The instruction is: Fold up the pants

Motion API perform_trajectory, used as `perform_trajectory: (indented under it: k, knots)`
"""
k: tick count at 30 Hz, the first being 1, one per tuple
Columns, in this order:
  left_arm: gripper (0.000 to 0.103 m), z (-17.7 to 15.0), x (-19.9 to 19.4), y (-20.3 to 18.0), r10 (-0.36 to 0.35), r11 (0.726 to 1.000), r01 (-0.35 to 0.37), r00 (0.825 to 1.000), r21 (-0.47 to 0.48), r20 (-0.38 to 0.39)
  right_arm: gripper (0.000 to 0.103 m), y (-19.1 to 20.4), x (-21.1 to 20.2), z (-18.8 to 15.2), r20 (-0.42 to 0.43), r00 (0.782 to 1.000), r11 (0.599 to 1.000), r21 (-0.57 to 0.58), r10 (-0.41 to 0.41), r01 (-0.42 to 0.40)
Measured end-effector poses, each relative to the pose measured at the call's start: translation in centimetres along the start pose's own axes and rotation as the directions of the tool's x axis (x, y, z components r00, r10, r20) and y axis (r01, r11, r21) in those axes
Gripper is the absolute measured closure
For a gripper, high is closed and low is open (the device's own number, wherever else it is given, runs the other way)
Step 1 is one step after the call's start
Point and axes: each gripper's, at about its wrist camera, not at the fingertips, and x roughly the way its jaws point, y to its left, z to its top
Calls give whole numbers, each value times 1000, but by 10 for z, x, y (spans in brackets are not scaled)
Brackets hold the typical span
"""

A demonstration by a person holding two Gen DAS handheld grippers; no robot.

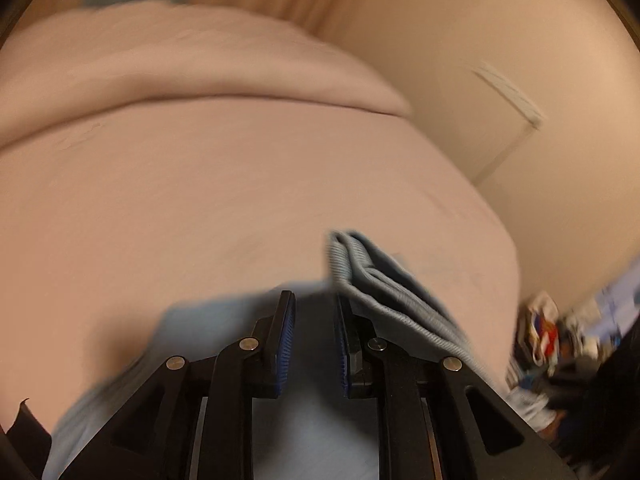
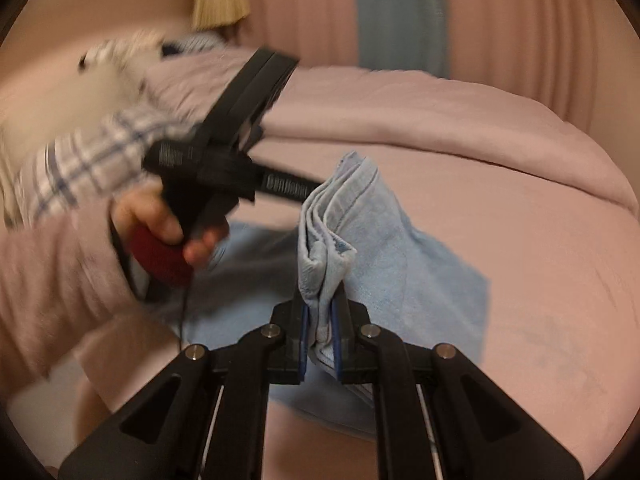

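**A:** so where are the pants (image 2: 360,240) right now?

**B:** light blue ones, bunched into a folded wad and pinched between the right gripper (image 2: 320,334) fingers. The blue pads (image 2: 305,336) are closed tight on several layers, the cloth stands up past the fingertips, and the rest drapes down and off to the right onto the pink bed sheet (image 2: 520,240).

**A:** and the left gripper (image 1: 316,320)?

**B:** its wrist view is pretty blurry. A ribbed hem (image 1: 400,300) lies against its right finger (image 1: 344,340). There's a visible gap between the two fingers with pale blue cloth behind it, so I honestly can't tell whether it's gripping anything. In the right view, the hand (image 2: 160,220) holding it sits left of the right fingers.
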Motion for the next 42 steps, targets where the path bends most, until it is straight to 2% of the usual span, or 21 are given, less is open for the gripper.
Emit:
perform_trajectory:
  k: [3,5,7,8,9,11,14,15,17,18,20,23,26,27,30,32,33,36,39,40,42]
  knots:
    - [88,-13,-15,20,30,997,-29,999,-71,16,91,15,29,-13,-66,998,998,-60,-11,7]
    - [88,-21,-25,25,39,992,-35,999,-121,34,87,17,49,-25,-144,989,998,-63,11,-20]
    - [88,-31,-35,27,33,988,-26,998,-149,48,78,19,62,-33,-202,979,997,-55,36,-48]
    - [88,-32,-35,24,34,988,-26,998,-151,47,68,18,63,-35,-214,975,997,-37,63,-73]
    - [88,-30,-36,24,31,988,-23,998,-151,49,58,16,59,-35,-203,974,994,-11,103,-108]
    - [88,-28,-35,17,29,988,-22,999,-151,44,49,8,52,-31,-198,966,986,31,168,-165]
    - [88,-35,-42,12,-5,991,12,999,-133,50,50,-20,31,-22,-151,949,956,142,277,-257]
    - [87,-37,-42,3,-28,993,33,998,-110,51,50,-38,21,-18,-125,954,952,176,273,-249]
    - [83,-41,-32,-18,-41,996,43,999,-78,31,50,-68,9,-11,-100,973,961,205,207,-184]
    - [77,-43,-28,-26,-39,997,41,999,-66,21,49,-88,6,-7,-99,984,968,216,150,-126]
    - [75,-49,-17,-43,-36,999,36,999,-38,-6,50,-121,7,4,-109,992,971,236,63,-35]
    - [75,-61,0,-65,-4,1000,5,999,28,-47,54,-154,24,24,-130,989,964,265,67,-30]
    - [75,-72,13,-74,-2,999,6,997,47,-80,58,-155,59,42,-163,981,970,234,107,-67]
    - [75,-77,18,-74,0,999,4,996,42,-94,63,-153,77,46,-190,974,971,224,124,-80]
    - [75,-97,39,-62,83,997,-81,986,16,-145,65,-133,122,36,-299,951,984,177,79,-26]
    - [75,-103,37,-55,60,998,-61,993,-9,-104,63,-128,142,33,-354,933,985,172,61,1]
    - [75,-103,36,-52,47,998,-51,994,-34,-101,63,-126,143,37,-352,935,987,160,49,8]
    - [75,-95,32,-48,39,995,-49,993,-84,-115,64,-122,137,48,-386,922,990,142,34,23]
    - [74,-92,19,-50,86,994,-91,994,-63,-72,63,-123,110,49,-335,941,988,151,44,7]
    - [69,-92,12,-49,91,993,-95,995,-65,-50,63,-124,92,49,-303,952,986,164,55,-4]
    - [58,-93,6,-41,111,990,-113,993,-86,-34,61,-127,71,38,-288,955,984,176,64,-13]
